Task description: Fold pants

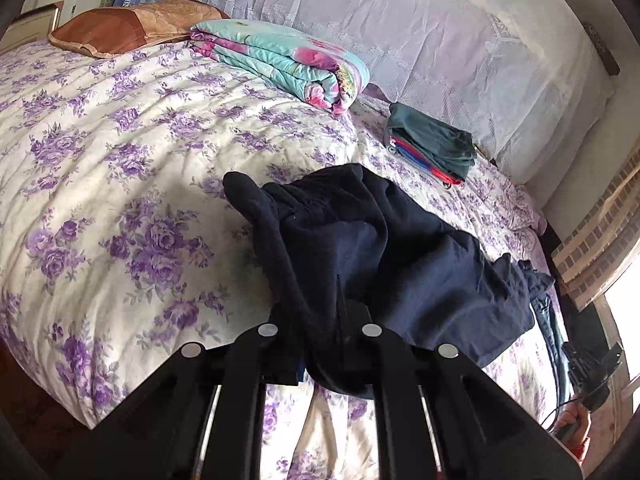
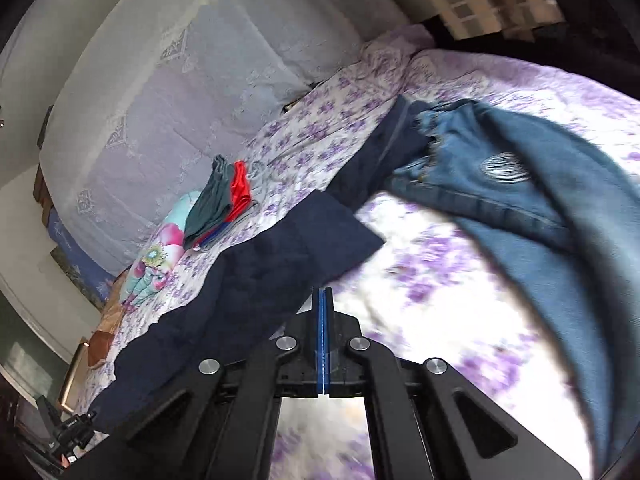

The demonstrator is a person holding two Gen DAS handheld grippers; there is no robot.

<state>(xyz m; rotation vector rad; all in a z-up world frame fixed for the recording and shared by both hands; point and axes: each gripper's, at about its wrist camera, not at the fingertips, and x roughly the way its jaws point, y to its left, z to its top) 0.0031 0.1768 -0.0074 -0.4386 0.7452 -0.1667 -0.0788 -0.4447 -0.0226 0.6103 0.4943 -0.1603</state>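
Note:
Dark navy pants (image 1: 380, 248) lie crumpled on the floral bedspread (image 1: 120, 160). My left gripper (image 1: 340, 320) is shut on a bunch of the navy fabric, which drapes over and hides its fingertips. In the right wrist view the navy pants (image 2: 240, 280) stretch as a long band from lower left toward the upper middle. My right gripper (image 2: 323, 300) is shut with its blue pads pressed together and nothing between them, just beside the edge of the navy cloth. Blue jeans (image 2: 540, 208) lie to its right.
A folded stack of teal, red and blue clothes (image 1: 432, 144) sits near the headboard side. A rolled turquoise floral quilt (image 1: 288, 60) and a brown pillow (image 1: 132, 26) lie at the far end. A padded wall panel (image 2: 160, 100) borders the bed. The other hand-held gripper (image 1: 592, 376) shows at the right edge.

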